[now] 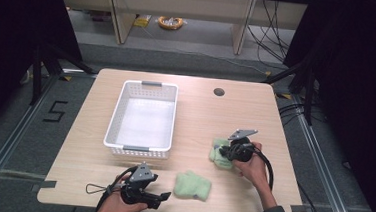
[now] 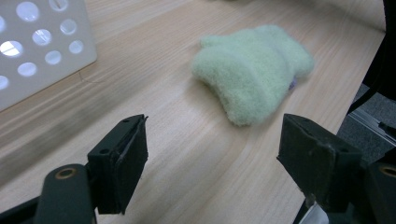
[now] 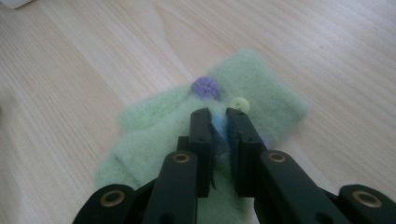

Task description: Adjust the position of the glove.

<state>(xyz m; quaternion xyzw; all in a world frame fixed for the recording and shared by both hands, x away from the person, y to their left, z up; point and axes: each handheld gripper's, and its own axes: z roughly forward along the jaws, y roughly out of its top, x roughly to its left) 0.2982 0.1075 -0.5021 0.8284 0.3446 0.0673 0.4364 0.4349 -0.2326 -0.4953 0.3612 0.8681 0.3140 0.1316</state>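
Nearest the camera, the left hand-held gripper [image 1: 162, 197] is held wide open and empty beside one green mitten [image 1: 192, 186] on the surface [image 1: 200, 117], while the right hand-held gripper [image 3: 219, 122] is pinched onto the other mitten [image 3: 154, 135], presumably for the white basket [image 1: 118, 111].

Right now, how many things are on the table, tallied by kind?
Fuzzy pale green knitted gloves: 2, one near the front edge, one at right
White perforated plastic basket: 1
Total: 3
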